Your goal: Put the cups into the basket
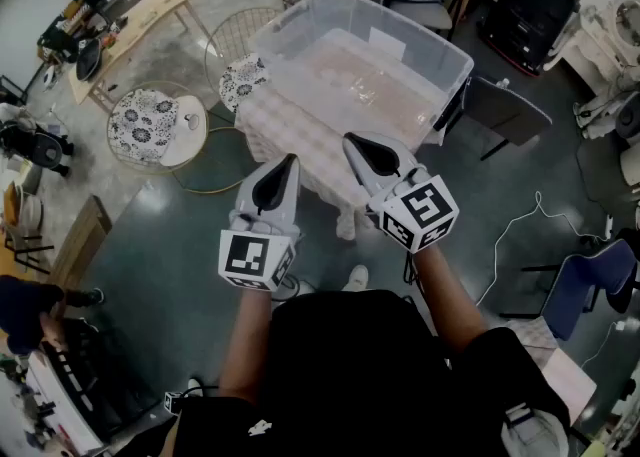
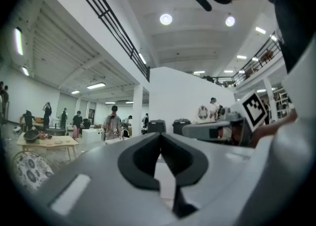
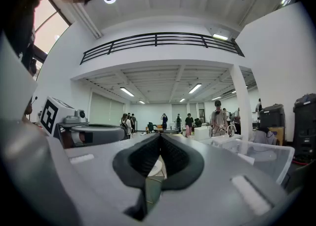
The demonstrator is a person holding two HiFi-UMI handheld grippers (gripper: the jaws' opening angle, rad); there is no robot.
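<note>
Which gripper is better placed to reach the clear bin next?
Right, probably. The right gripper sits closer to the clear bin in the head view; the left gripper is further back. Both are shut and empty.

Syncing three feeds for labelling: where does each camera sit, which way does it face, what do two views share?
Head view: on the person's head, facing steeply down at left gripper, right gripper and clear bin; forearms show.
Left gripper view: on the left gripper, level along its shut fingers; right gripper at right.
Right gripper view: on the right gripper, level along its shut fingers; left gripper at left.
Shared: head and right gripper views show the clear bin.
</note>
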